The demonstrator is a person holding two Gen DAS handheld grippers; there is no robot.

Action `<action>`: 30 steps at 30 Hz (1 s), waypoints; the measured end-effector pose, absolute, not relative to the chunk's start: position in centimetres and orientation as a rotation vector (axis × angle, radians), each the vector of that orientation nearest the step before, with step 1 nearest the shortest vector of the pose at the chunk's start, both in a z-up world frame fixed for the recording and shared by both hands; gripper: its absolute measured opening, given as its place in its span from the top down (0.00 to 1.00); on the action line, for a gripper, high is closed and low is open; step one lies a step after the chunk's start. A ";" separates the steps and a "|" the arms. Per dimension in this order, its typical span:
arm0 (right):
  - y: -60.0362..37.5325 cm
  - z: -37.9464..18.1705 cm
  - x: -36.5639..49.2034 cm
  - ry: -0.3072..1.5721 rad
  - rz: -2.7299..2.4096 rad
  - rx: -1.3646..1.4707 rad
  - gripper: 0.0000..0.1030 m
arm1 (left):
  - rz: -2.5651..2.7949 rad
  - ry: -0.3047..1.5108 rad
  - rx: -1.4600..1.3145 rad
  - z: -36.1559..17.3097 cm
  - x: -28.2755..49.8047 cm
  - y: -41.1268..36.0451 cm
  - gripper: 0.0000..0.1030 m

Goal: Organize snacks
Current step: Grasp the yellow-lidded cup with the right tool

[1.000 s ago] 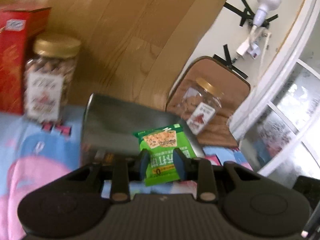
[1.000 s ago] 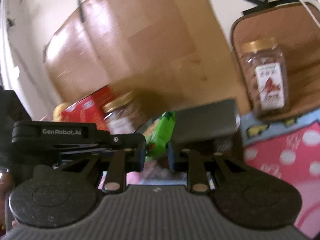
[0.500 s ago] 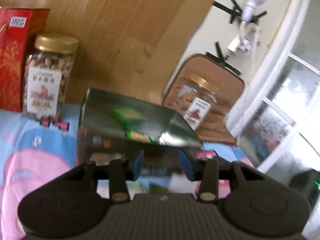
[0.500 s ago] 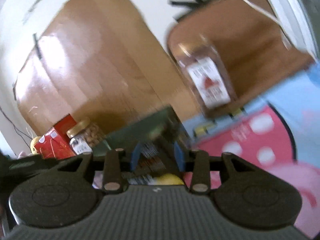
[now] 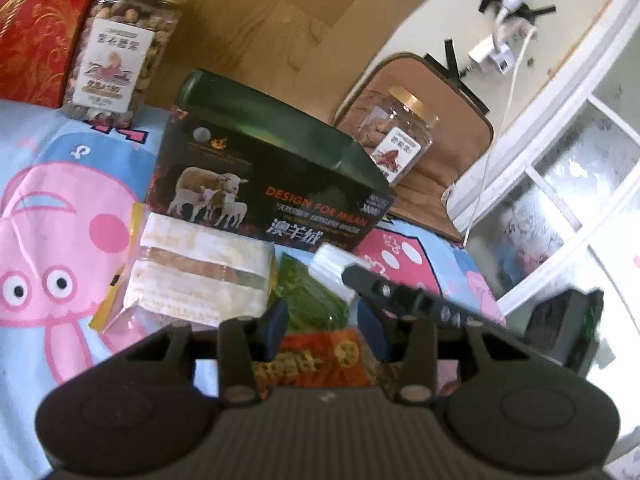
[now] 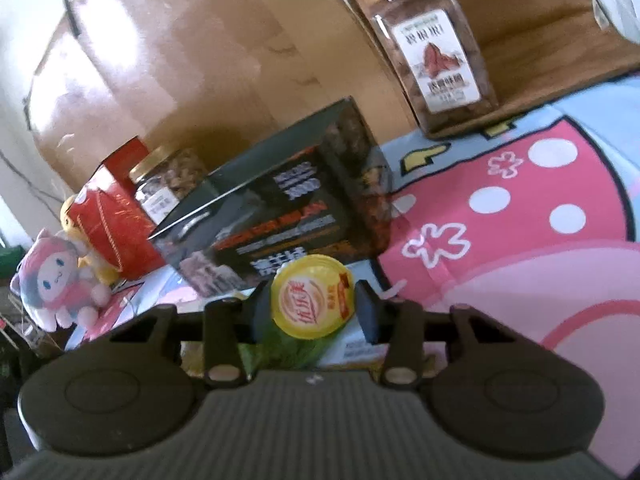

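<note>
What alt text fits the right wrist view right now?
The right hand-held gripper hovers open around a yellow-lidded cup on a snack pile. Behind stand a dark box, a red box and two nut jars on a cartoon cloth.

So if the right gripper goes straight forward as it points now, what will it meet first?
Most likely the yellow-lidded cup, which sits right between the open fingers of the right gripper. Beyond it stands the dark box; depth is hard to judge.
</note>
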State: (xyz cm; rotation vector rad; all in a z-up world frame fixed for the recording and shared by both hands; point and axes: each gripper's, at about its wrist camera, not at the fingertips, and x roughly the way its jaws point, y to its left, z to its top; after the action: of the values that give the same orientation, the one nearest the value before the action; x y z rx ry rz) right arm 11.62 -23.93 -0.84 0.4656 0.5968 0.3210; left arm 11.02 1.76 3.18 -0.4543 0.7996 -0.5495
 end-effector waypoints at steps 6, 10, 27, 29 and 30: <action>-23.7 -0.3 7.5 0.546 0.453 0.498 0.73 | -0.582 0.814 -0.536 3.6 10.0 2.6 0.47; -21.5 0.1 4.7 0.535 0.541 0.377 0.92 | -0.608 0.838 -0.539 3.0 8.8 2.6 0.47; -20.2 0.5 4.5 0.490 0.461 0.186 0.46 | -0.559 0.842 -0.508 3.1 10.8 2.3 0.39; -19.7 0.4 5.1 0.501 0.467 0.154 0.46 | -0.567 0.861 -0.522 2.6 11.4 2.0 0.42; -19.3 0.2 5.3 0.506 0.468 0.134 0.46 | -0.570 0.875 -0.532 2.3 11.7 1.8 0.43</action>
State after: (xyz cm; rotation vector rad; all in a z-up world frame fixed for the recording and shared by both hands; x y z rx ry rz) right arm 5.32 -19.31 0.24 0.1338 0.5063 0.4682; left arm 11.67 1.82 2.25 -0.5323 0.8751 -0.5700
